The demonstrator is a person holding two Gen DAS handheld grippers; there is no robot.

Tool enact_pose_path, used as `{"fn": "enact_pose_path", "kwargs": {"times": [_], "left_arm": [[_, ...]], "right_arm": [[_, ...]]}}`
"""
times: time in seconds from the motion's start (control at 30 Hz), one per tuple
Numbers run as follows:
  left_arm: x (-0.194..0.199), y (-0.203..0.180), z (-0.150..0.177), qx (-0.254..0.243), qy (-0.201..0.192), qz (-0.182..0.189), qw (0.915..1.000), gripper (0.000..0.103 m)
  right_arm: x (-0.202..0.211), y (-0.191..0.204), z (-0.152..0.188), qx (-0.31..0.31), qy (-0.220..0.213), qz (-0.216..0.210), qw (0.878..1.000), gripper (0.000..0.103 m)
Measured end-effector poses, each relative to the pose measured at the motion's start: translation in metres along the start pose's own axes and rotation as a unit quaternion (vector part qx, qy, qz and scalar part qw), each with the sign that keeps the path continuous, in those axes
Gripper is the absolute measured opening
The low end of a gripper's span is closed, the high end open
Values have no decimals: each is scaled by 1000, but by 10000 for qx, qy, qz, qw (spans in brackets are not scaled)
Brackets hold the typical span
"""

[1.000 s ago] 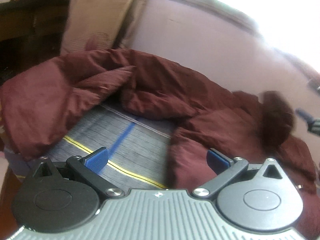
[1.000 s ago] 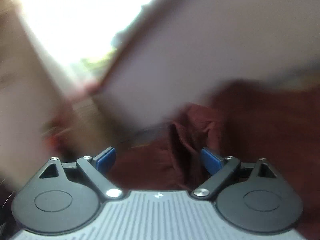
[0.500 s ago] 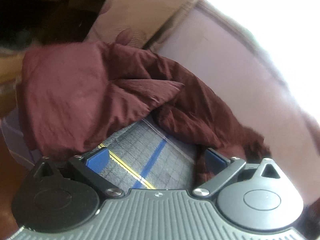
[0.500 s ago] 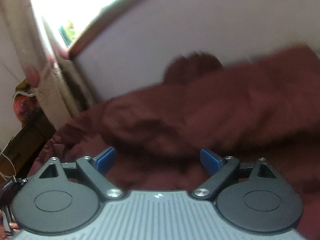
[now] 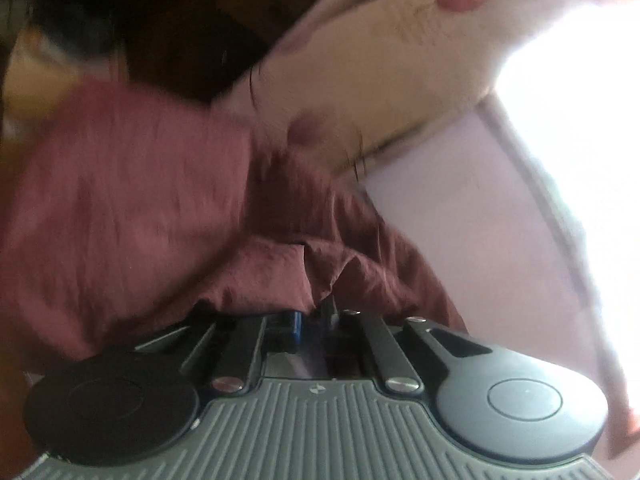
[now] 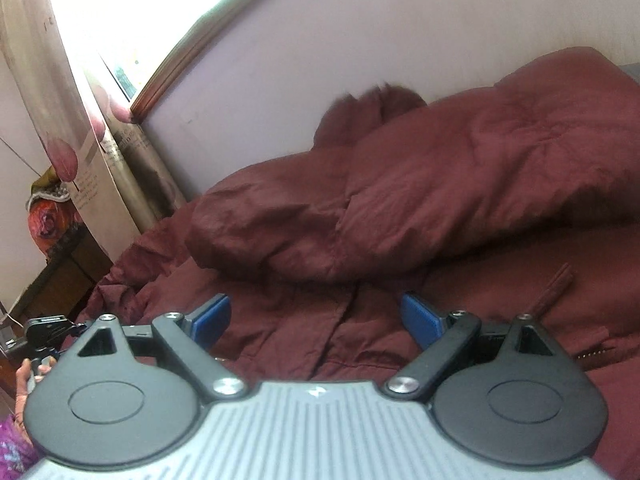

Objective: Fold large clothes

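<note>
A large maroon padded coat (image 6: 420, 184) with a fur-trimmed hood (image 6: 372, 112) lies crumpled on the bed by the wall, one sleeve folded over its body. My left gripper (image 5: 310, 320) is rolled to one side. Its jaws are closing together on a fold of the coat (image 5: 276, 272), and the cloth bunches right at the blue pads. My right gripper (image 6: 316, 316) hovers low over the coat's front with its blue pads wide apart and nothing between them. The coat's zipper (image 6: 592, 350) shows at the right.
A pale wall (image 6: 320, 60) runs behind the bed. A flowered curtain (image 6: 92, 152) and a bright window (image 5: 580, 80) stand to the left. Dark wooden furniture (image 6: 60, 276) sits beyond the bed. A hand in a purple sleeve (image 6: 24, 380) holds a black device at the lower left.
My left gripper moved across to the coat, rolled, and shut on a fold; the striped sheet is out of its view. My right gripper sank toward the coat and stayed open.
</note>
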State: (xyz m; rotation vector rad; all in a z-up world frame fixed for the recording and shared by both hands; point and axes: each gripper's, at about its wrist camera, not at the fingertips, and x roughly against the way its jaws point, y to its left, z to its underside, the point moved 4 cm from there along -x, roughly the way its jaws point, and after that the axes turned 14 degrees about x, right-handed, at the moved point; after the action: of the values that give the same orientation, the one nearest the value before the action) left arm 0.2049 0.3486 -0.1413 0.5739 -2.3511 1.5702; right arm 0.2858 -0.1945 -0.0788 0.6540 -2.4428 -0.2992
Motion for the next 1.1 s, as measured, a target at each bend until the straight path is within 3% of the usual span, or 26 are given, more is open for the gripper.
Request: {"fn": "enact_pose_path", "kwargs": {"times": [0.1,0.2,0.27,0.3,0.33,0.4,0.43,0.53,0.67,0.7,0.77,0.8,0.83,0.97,1.1], "left_arm": [[4,-23,-16,-295,-313,-128,9990,6],[14,-30,-26,66,-252,-39,9997,7],[20,-23,-25,275,-52,-86,9996,27],[23,-15,-25,511,147,18,9986,56],[29,-6,-23,715,191,99,9972,74],[36,4,-23,769,0,-111,9970,91],[33,7,-25,763,82,-100,9970,97],[20,19,-29,1053,321,-179,9938,98],[4,32,-34,1331,339,-218,9903,94],[-2,35,-36,1388,259,-263,9896,89],[-13,36,-42,1429,164,-179,9894,55],[-19,36,-44,1339,204,-103,9907,20],[-27,33,-46,1260,244,-182,9916,14],[-19,-15,-50,723,-203,-280,9968,13],[17,-119,-18,-365,-384,539,9971,11]], "right_arm": [[7,-3,1,-88,-78,-69,9999,92],[11,-6,2,-194,-171,-144,9996,92],[12,-8,3,-265,-211,-185,9993,92],[13,-9,3,-286,-234,-207,9991,92],[13,-9,4,-298,-255,-228,9990,92],[14,-11,4,-323,-271,-259,9988,92],[14,-11,4,-340,-274,-272,9987,92],[14,-11,4,-348,-278,-278,9986,92],[14,-12,5,-358,-303,-271,9985,92],[13,-12,5,-360,-310,-267,9985,92],[12,-12,5,-358,-306,-258,9986,92],[11,-12,5,-355,-296,-253,9986,92],[11,-12,5,-359,-284,-251,9986,92],[13,-13,2,-439,-240,-247,9984,93],[33,-19,1,-756,-489,-325,9954,93]]}}
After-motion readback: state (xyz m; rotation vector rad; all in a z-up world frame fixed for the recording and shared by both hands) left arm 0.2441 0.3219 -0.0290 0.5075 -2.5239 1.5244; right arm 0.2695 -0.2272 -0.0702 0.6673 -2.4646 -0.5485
